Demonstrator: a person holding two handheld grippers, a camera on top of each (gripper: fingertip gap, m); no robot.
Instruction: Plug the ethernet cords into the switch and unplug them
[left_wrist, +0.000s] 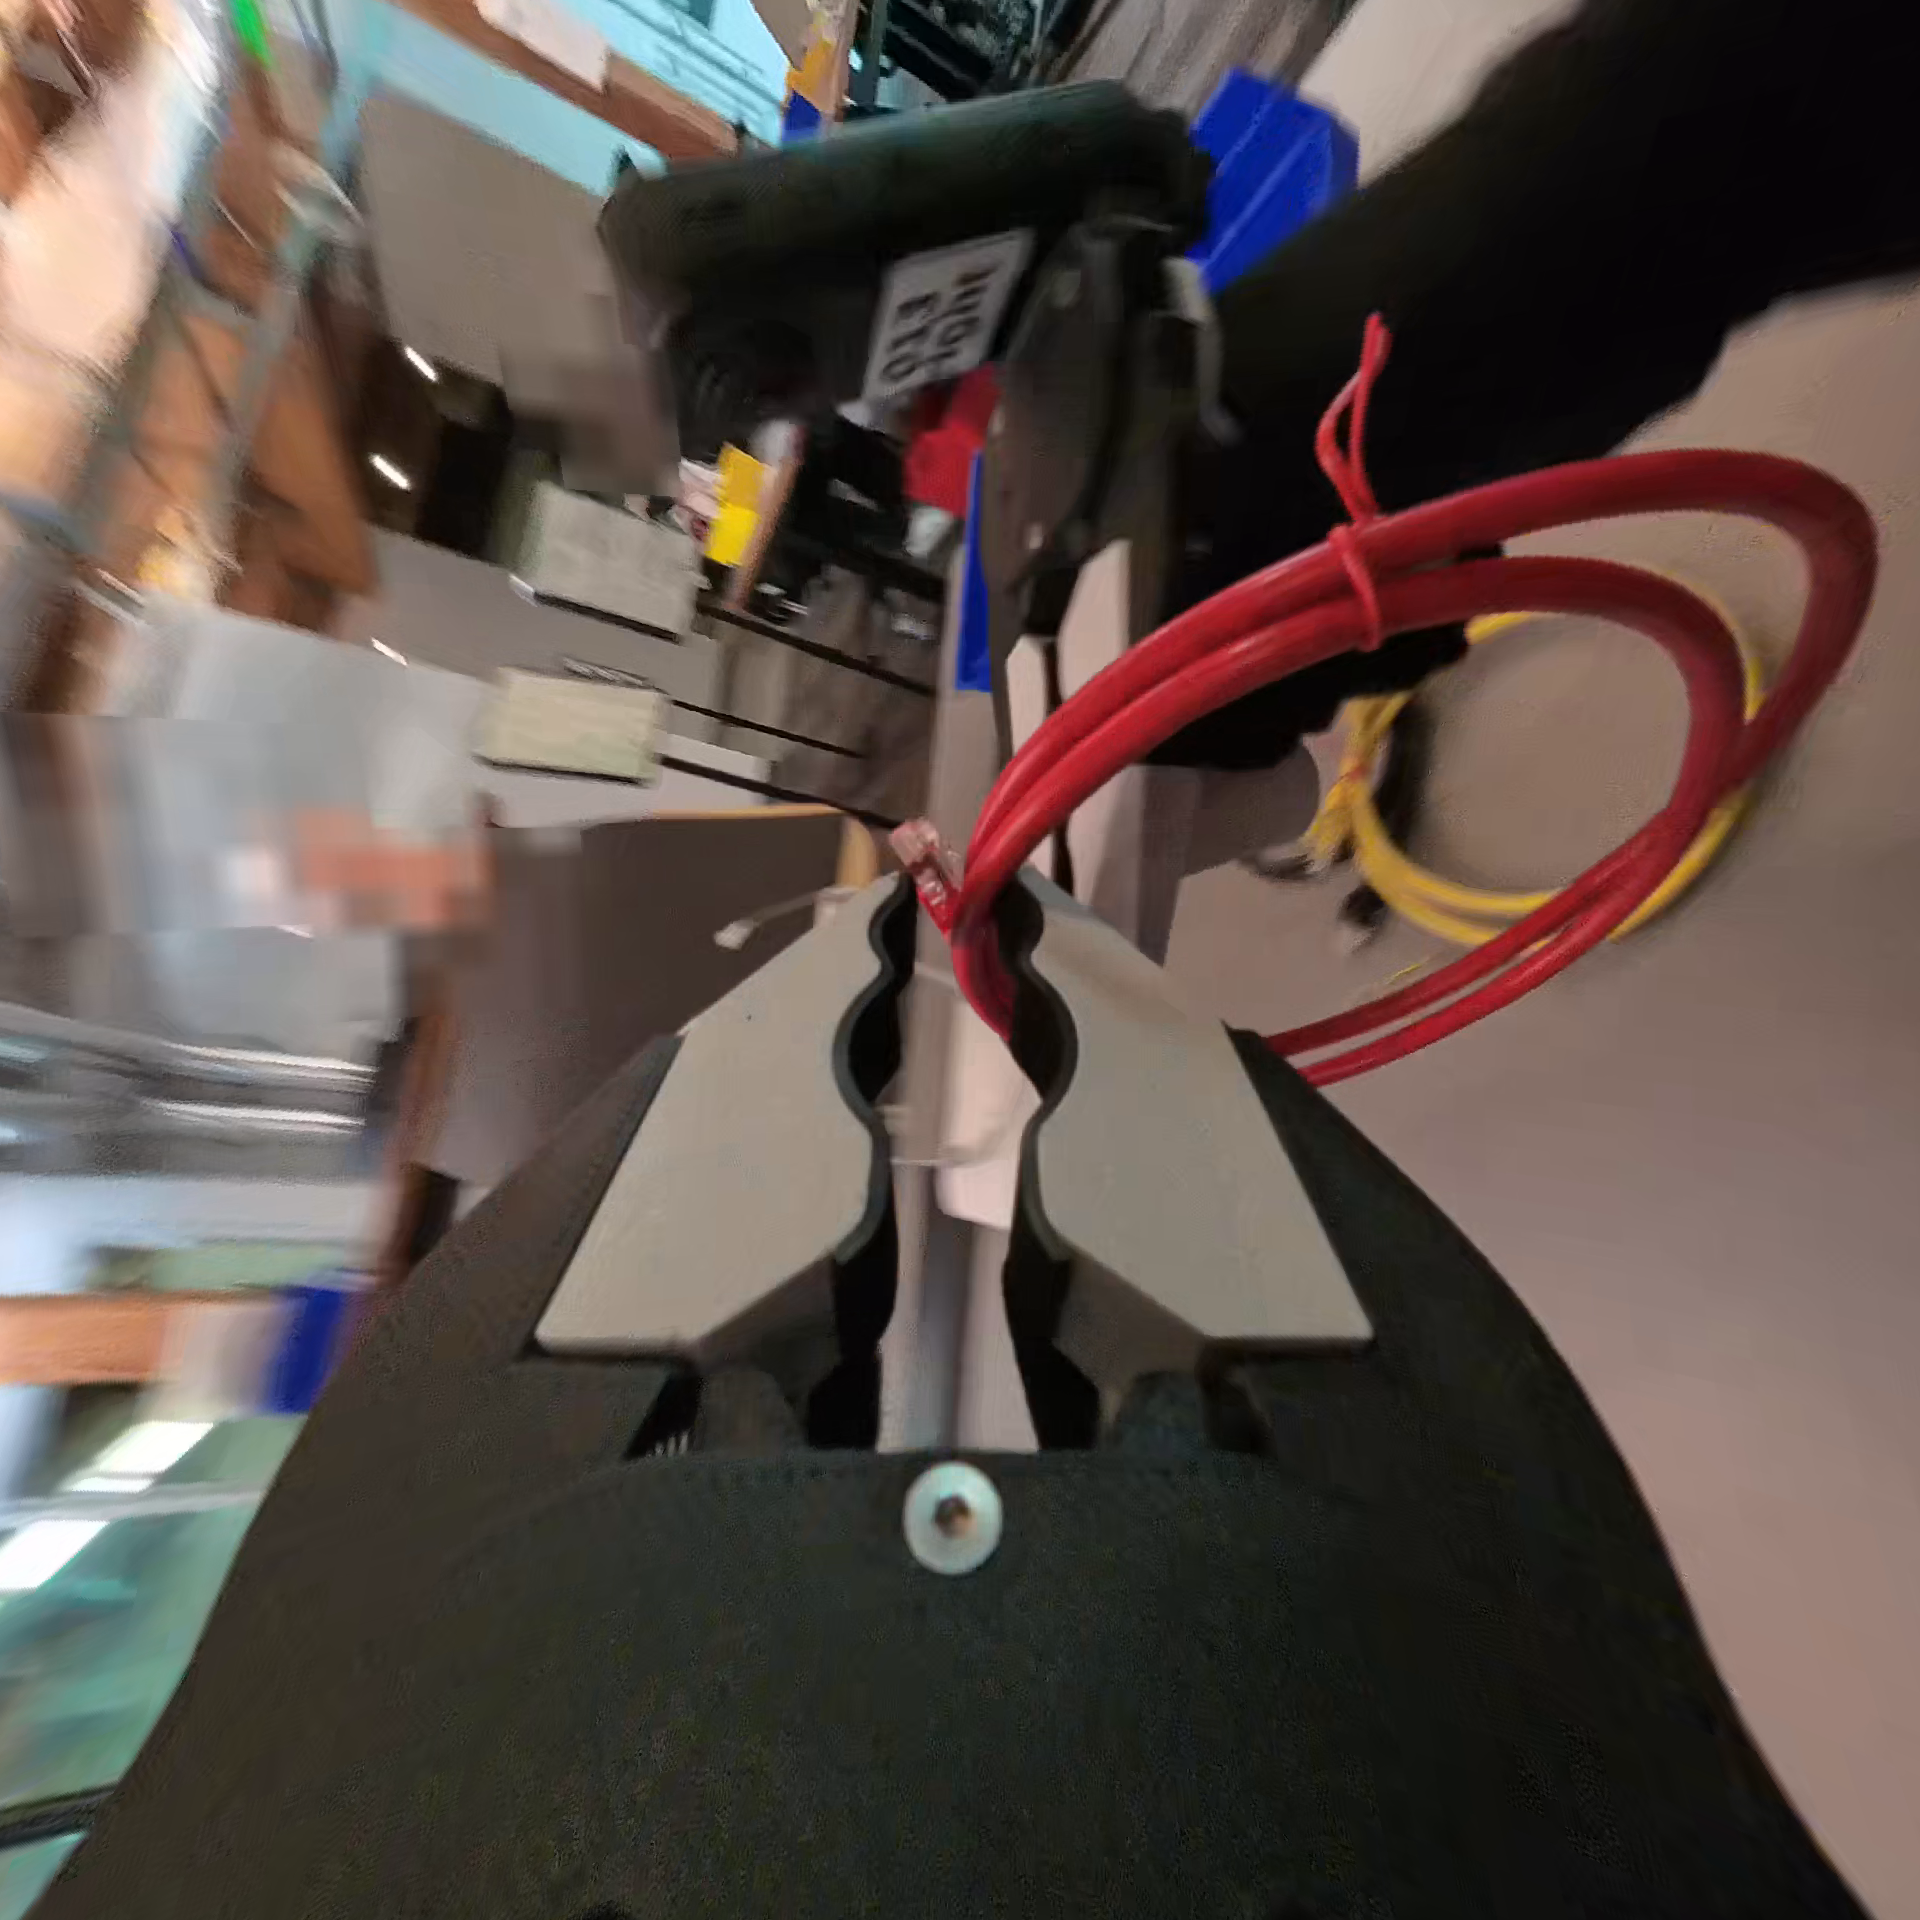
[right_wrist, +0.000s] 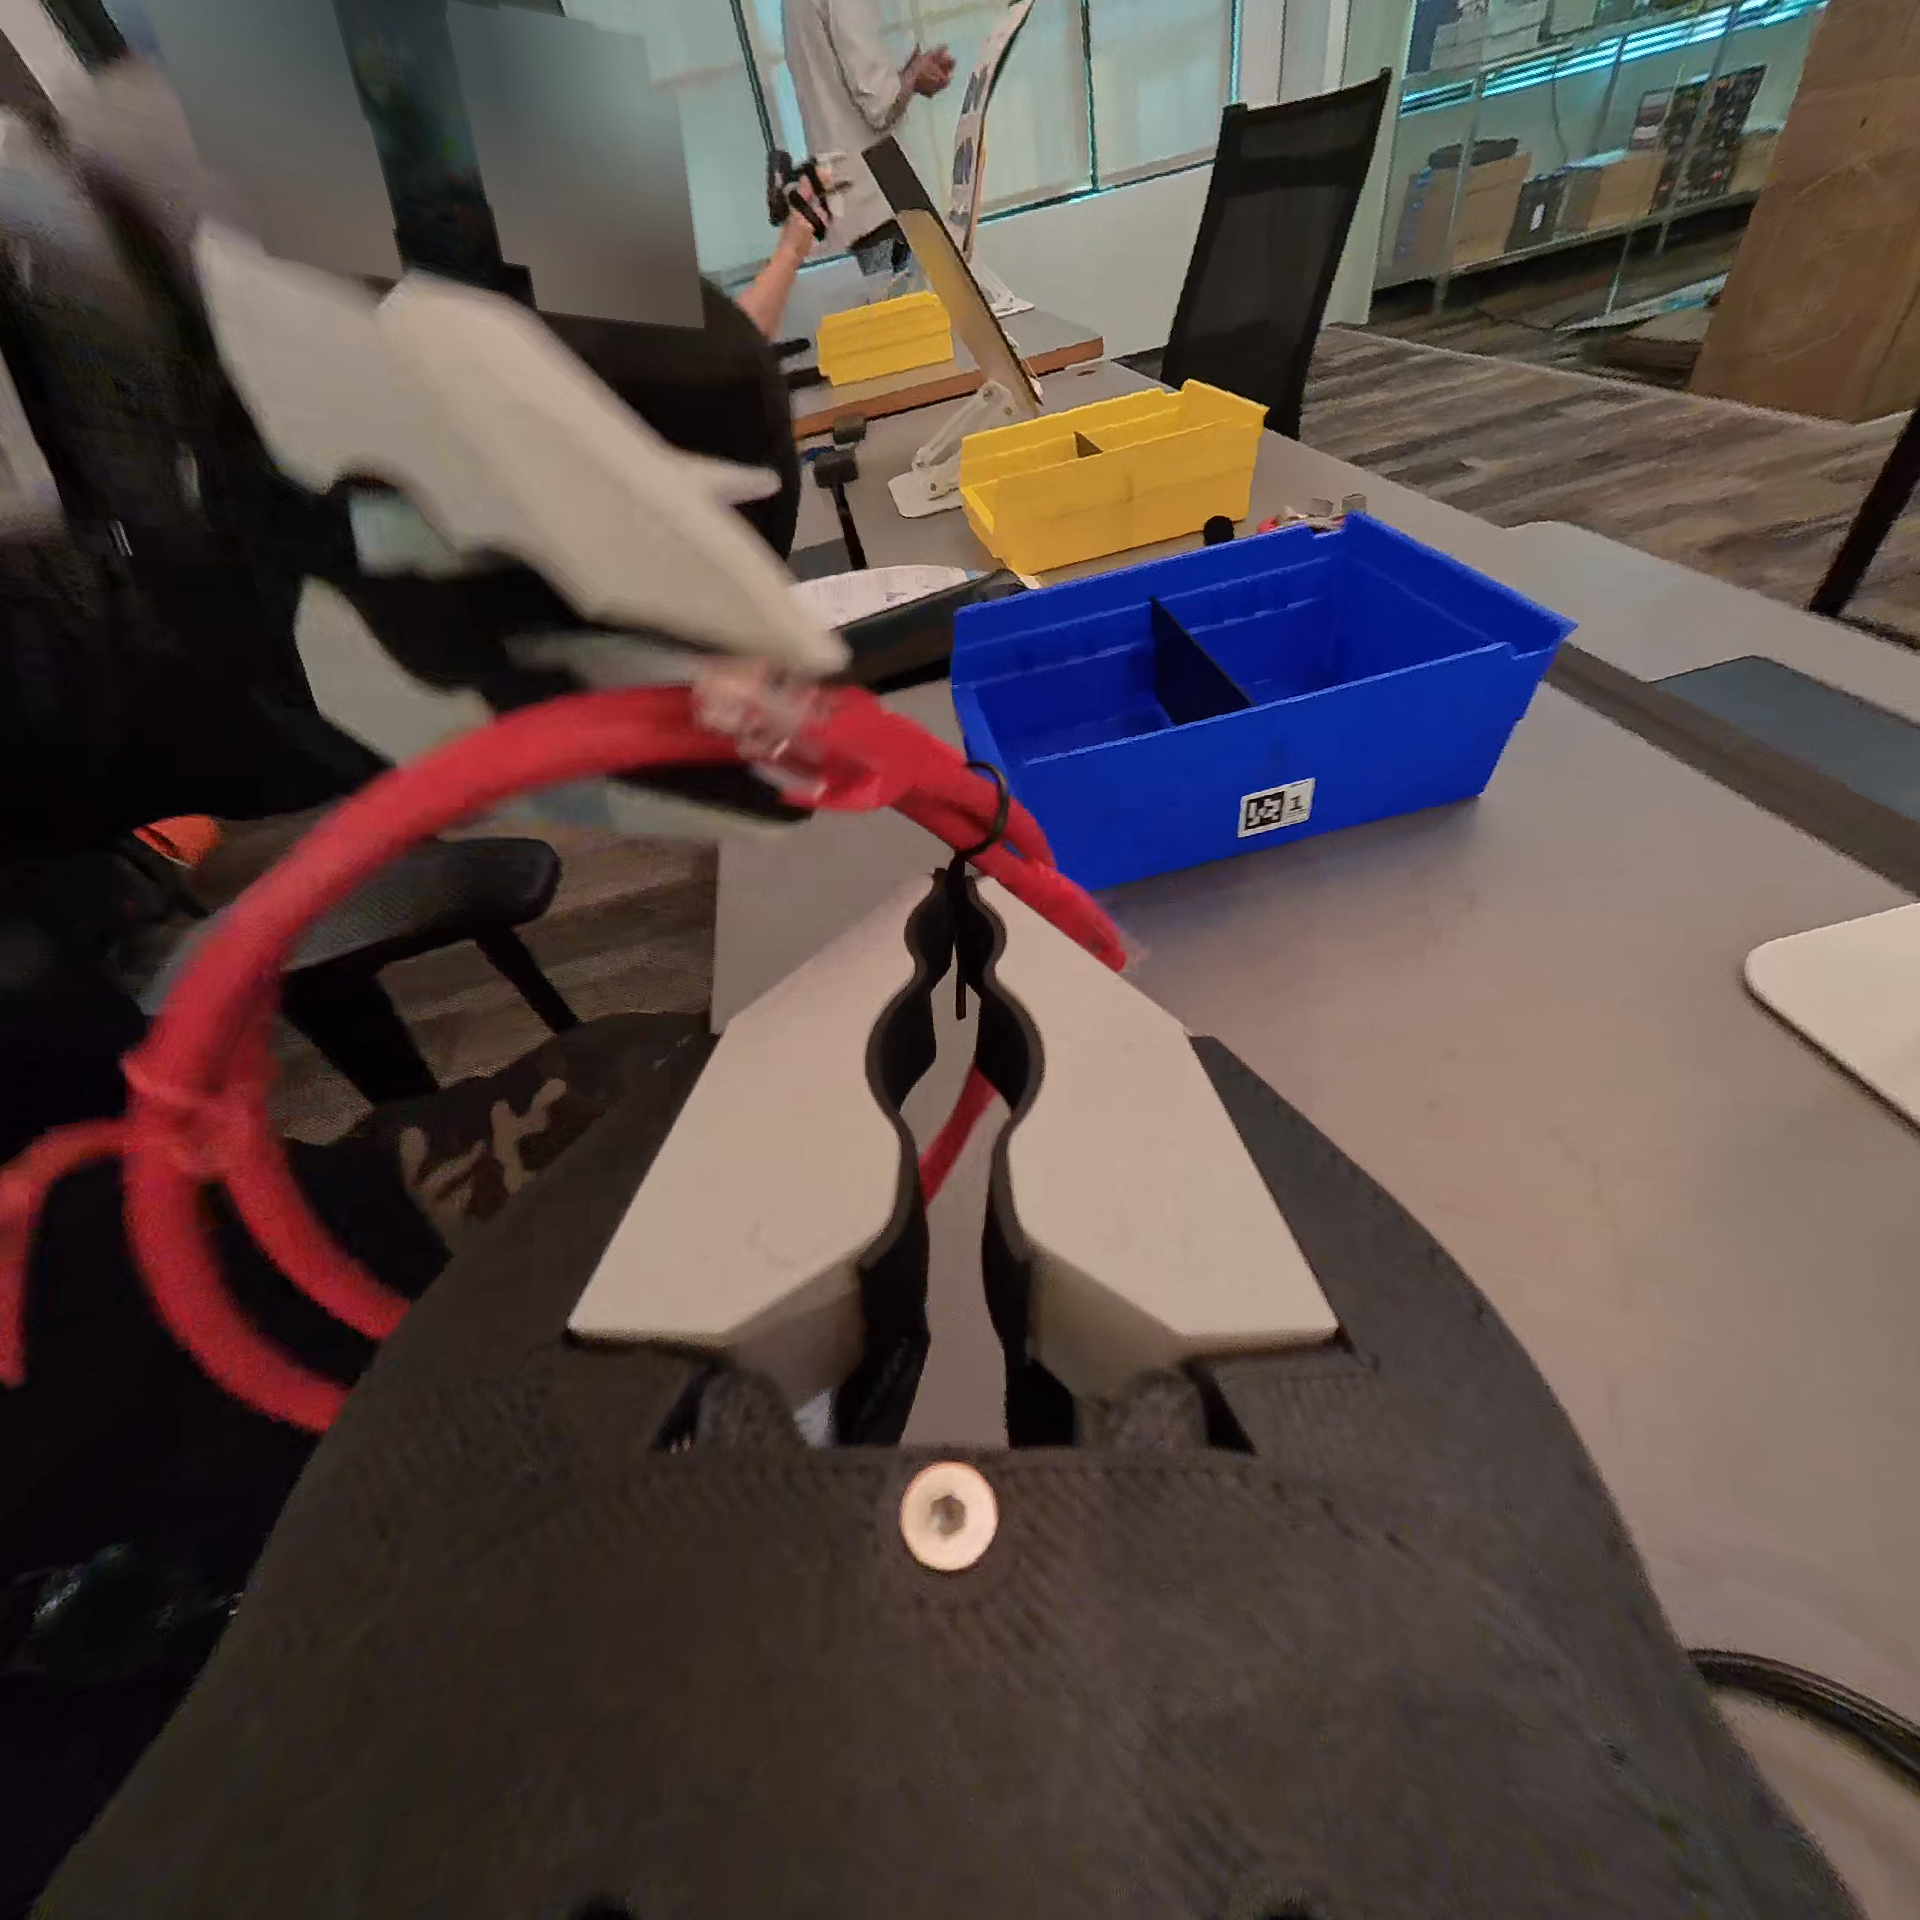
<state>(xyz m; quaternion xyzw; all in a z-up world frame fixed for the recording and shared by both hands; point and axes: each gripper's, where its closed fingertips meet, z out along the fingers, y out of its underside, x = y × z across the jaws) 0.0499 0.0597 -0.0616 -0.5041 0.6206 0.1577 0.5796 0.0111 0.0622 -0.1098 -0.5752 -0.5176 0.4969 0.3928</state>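
Note:
A coiled red ethernet cord (left_wrist: 1558, 499) is bundled with a red twist tie (left_wrist: 1356, 582). My left gripper (left_wrist: 961, 894) is shut on the cord just behind its plug (left_wrist: 925, 862). In the right wrist view the cord (right_wrist: 312, 862) hangs in a loop off the table edge, and the left gripper (right_wrist: 800, 727) holds it near the clear plug (right_wrist: 758, 717). My right gripper (right_wrist: 956, 894) is shut on a thin black twist tie (right_wrist: 992, 805) looped around the cord. A yellow cord (left_wrist: 1455, 894) lies on the table. No switch is in view.
A blue divided bin (right_wrist: 1247, 769) stands on the grey table (right_wrist: 1455, 1143) just beyond the right gripper, with a yellow bin (right_wrist: 1112, 488) behind it. A white flat object (right_wrist: 1849, 987) lies at the right and a black cable (right_wrist: 1818, 1704) at the bottom right. Chairs and people are farther back.

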